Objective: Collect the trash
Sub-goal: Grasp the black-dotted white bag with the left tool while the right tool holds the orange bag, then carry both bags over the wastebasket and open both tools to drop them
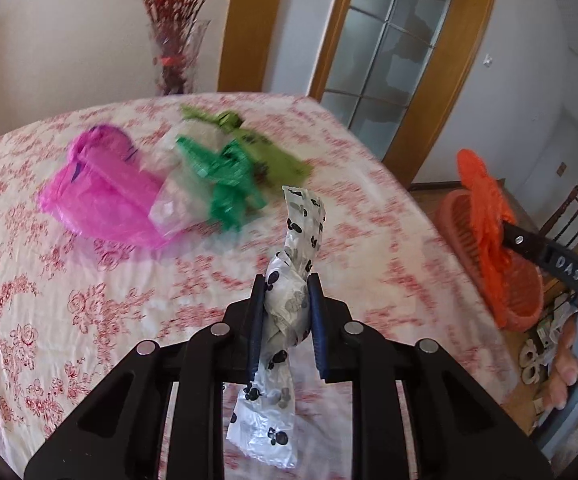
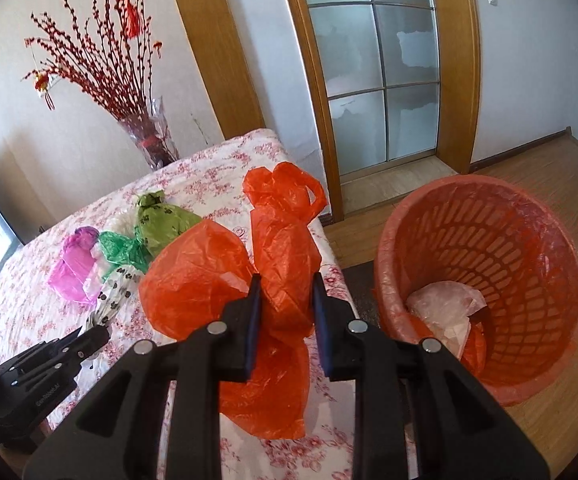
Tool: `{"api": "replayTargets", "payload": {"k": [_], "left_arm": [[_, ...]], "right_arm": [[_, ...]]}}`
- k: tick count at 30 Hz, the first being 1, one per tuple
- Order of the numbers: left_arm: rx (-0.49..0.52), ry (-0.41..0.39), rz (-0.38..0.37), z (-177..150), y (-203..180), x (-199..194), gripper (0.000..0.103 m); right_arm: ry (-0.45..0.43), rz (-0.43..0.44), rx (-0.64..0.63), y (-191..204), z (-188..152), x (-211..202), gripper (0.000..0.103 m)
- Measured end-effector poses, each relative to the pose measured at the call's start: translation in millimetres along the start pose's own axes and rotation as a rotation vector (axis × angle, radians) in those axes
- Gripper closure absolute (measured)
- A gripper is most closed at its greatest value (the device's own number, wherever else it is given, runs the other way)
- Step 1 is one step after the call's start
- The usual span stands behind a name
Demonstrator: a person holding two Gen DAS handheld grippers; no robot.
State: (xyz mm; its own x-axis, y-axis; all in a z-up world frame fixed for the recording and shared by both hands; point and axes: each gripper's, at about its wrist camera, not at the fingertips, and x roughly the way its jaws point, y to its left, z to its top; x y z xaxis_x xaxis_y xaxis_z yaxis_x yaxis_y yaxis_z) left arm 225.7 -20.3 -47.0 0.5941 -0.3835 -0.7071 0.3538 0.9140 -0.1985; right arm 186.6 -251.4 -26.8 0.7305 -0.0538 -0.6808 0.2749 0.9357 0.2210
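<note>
A: The left tongs [image 1: 285,312] are clamped on the knotted middle of the white bag with black prints [image 1: 289,300], with one loose tail above the pads and another hanging below. The right tongs [image 2: 285,312] are pinched on the bunched waist of the orange bag [image 2: 281,264], which balloons out on both sides over the bench edge.

B: How would these handle?

A: Thin film, so nearly weightless, limp and slick (it likely rustles and slides under a loose pinch). Nothing here breaks. The twisted or knotted part is the place to hold, since a single flat layer could slip out; both tongs are already on such a spot.

B: And the rest of the trash?

A: Further back on the flowered bench cloth [image 1: 49,280] lie a pink bag [image 1: 101,192], a clear one beside it, a dark green bag [image 1: 225,176] and a light green bag [image 1: 257,140], bunched close and touching, so lifting one may drag a neighbour.

B: Where does it all go?

A: Judging by the task, into the orange basket [image 2: 485,280] on the floor just beside the bench, which already has crumpled plastic at the bottom. Its mouth is open. The glass vase of red branches [image 2: 153,136] stands at the far end, well apart.
</note>
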Motion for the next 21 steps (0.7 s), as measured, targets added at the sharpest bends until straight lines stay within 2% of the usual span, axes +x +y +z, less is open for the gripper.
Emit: {"api": "replayTargets", "payload": {"k": [7,16,21], "left_arm": [[0.010,-0.050,-0.075,16,-35,-13,0.083],[0.045,-0.089,-0.155,35,-84,-14,0.083],[0.075,-0.093,-0.206,46,-116,-9,0.083]], "right_arm": [[-0.053,-0.012,0.021,-20,0,-26,0.079],[-0.157,-0.090,0.031,-57,-4,-63,0.079],[-0.185,-0.134,0.054,-82,-5,-72,0.079]]}}
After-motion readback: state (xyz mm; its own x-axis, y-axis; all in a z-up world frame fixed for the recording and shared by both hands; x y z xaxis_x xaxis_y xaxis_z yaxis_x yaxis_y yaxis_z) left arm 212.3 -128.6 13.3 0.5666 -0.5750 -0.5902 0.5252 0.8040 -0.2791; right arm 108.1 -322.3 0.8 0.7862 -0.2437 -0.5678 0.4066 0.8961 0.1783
